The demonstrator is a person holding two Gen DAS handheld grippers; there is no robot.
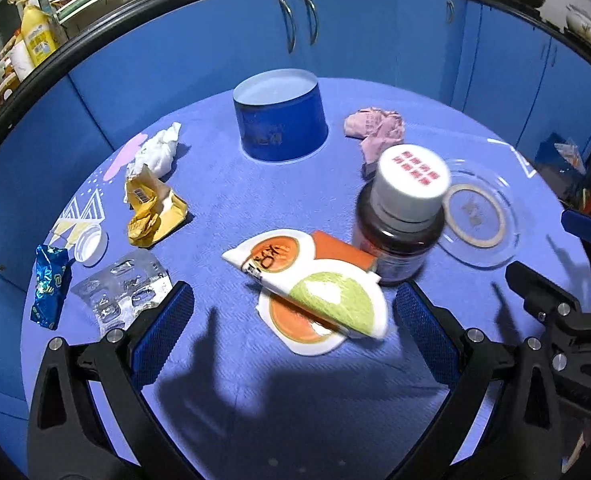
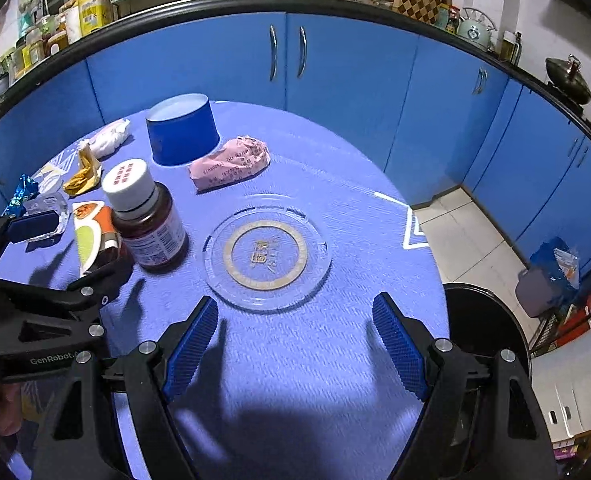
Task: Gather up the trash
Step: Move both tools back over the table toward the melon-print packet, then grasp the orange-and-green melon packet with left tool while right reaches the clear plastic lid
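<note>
Trash lies on a round blue table [image 1: 255, 200]. My left gripper [image 1: 295, 312] is open, its fingers either side of a white wrapper with orange and green circles [image 1: 315, 300]. Left of it lie a silver blister pack [image 1: 123, 288], a blue foil wrapper [image 1: 49, 280], a white cap [image 1: 89, 244], a yellow wrapper [image 1: 151, 212] and a white tissue [image 1: 159, 152]. A crumpled pink paper [image 1: 375, 132] lies at the back right. My right gripper [image 2: 295, 332] is open and empty, just short of a clear plastic lid [image 2: 267, 256]. The pink paper also shows in the right wrist view [image 2: 231, 164].
A brown bottle with a white cap [image 1: 399, 224] stands right of the white wrapper. A blue round tub [image 1: 279, 120] stands at the back of the table. A black bin [image 2: 491, 320] stands on the floor beyond the table's right edge. Blue cabinets [image 2: 335, 60] ring the table.
</note>
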